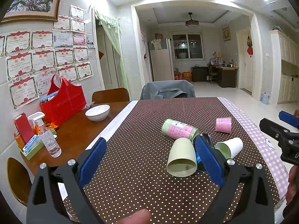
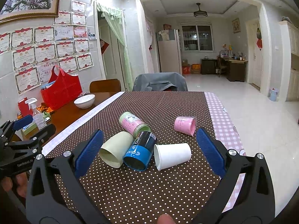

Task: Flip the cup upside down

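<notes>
Several cups lie on their sides on the brown dotted cloth [image 2: 149,186]. A pale green cup [image 2: 115,150] [image 1: 182,158], a white paper cup [image 2: 172,155] [image 1: 230,147], and a pink cup [image 2: 185,126] [image 1: 223,124] all lie tipped. Between them lie a blue-and-black can [image 2: 141,152] [image 1: 205,140] and a pink-and-green can [image 2: 133,124] [image 1: 179,128]. My left gripper [image 1: 151,158] is open and empty, just left of the pale green cup. My right gripper [image 2: 149,151] is open and empty, with the cups between and beyond its fingers.
A white bowl [image 1: 97,112], a red bag [image 1: 63,100] and a spray bottle [image 1: 47,136] stand on the bare wood at the left. A chair with a grey jacket [image 1: 167,90] is at the far edge. A pink checked cloth [image 2: 222,115] runs along the right edge.
</notes>
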Demonstrator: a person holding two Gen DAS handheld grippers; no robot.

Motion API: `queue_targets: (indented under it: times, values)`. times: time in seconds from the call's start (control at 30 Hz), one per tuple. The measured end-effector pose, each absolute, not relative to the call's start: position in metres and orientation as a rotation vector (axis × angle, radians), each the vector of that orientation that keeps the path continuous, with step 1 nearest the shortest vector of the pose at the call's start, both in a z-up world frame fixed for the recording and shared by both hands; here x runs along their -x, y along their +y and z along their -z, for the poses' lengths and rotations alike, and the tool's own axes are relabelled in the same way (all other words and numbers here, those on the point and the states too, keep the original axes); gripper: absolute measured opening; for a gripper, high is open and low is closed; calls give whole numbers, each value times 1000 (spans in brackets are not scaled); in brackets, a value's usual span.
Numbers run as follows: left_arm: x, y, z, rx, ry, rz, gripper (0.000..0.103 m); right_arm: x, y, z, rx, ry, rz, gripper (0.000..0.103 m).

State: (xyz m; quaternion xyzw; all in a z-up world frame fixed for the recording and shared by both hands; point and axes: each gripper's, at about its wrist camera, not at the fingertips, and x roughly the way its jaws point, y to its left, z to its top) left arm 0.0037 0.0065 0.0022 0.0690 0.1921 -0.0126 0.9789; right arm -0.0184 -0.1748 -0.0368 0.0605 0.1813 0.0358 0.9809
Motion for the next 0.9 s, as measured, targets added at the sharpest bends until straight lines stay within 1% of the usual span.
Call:
queue_targets:
  times: [0.47, 0.73, 0.9]
  values:
    - [-53, 3, 7, -219, 455, 40, 94, -20, -187, 46, -127, 434, -77, 97]
    - [-113, 8, 6, -287, 519, 99, 94, -52, -203, 52, -147, 502, -77, 97]
    - [-163, -3, 21, -423, 593, 175, 94, -78, -213, 62, -158, 563, -75, 97]
